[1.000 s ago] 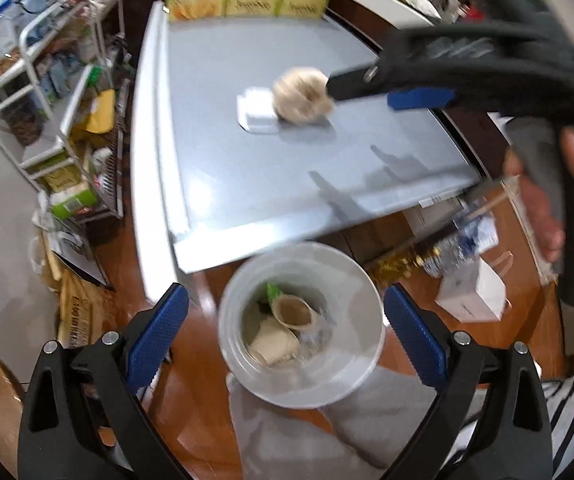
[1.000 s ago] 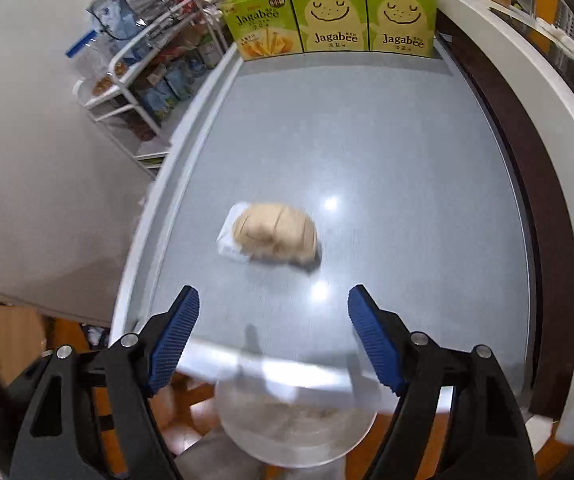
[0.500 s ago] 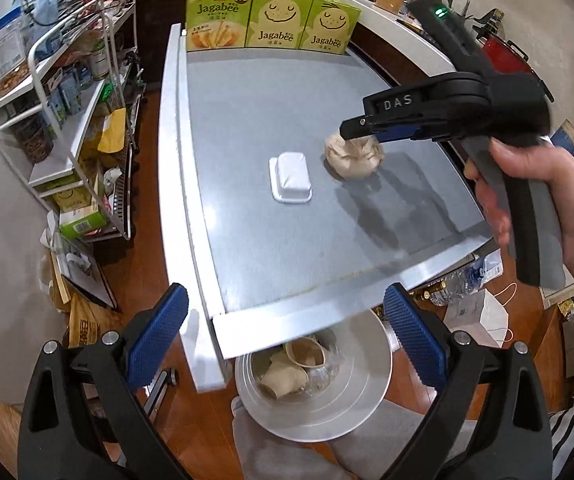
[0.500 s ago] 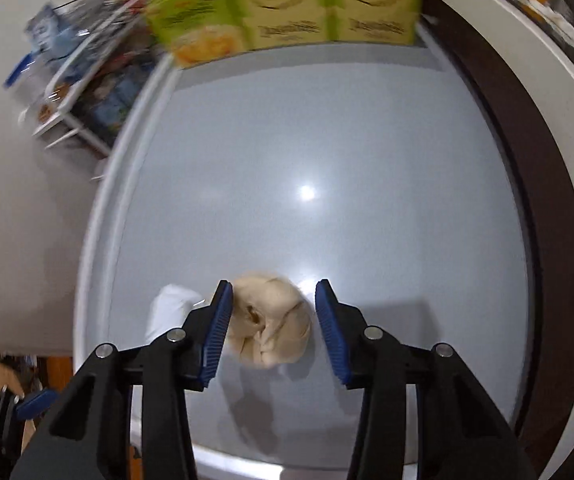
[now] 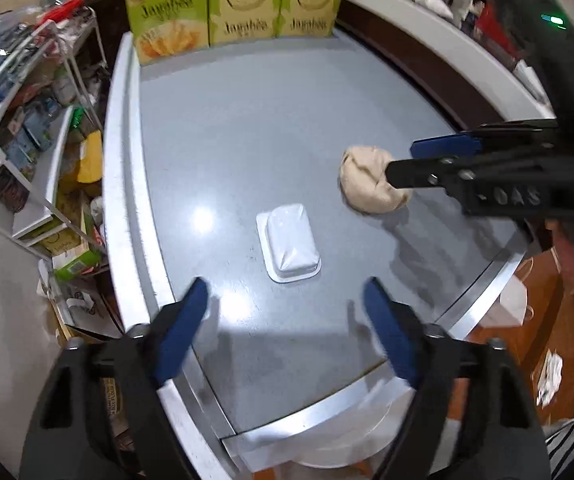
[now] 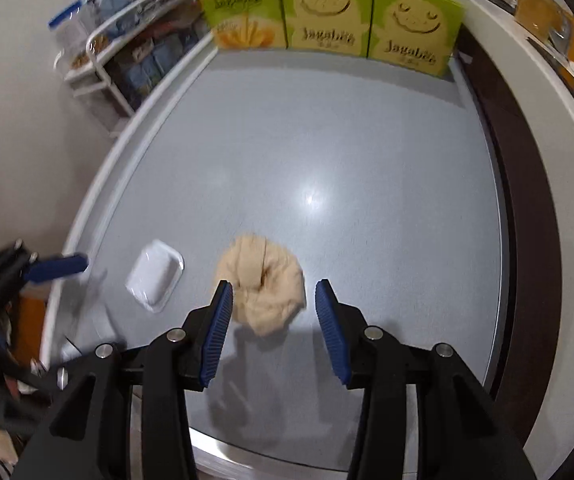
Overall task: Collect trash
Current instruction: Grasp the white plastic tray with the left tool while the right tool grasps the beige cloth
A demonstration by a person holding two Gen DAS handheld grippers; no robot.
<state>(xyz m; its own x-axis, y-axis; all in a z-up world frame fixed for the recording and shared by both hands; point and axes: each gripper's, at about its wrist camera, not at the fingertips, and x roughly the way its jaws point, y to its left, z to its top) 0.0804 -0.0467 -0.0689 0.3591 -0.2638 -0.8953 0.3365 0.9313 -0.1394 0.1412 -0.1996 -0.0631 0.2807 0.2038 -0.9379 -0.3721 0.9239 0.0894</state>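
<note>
My left gripper hangs over the near table edge, fingers wide, the white plastic tray lying just ahead between them; my right gripper is partly spread, blue pads flanking the crumpled tan paper ball without gripping it; ball rests on the grey table; three green Jagabee boxes line the far edge.

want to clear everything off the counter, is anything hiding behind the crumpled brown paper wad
Behind the crumpled paper wad only bare grey counter shows, up to three green snack boxes at the far edge. The white plastic tray lies beside it. What is under the wad is covered.
</note>
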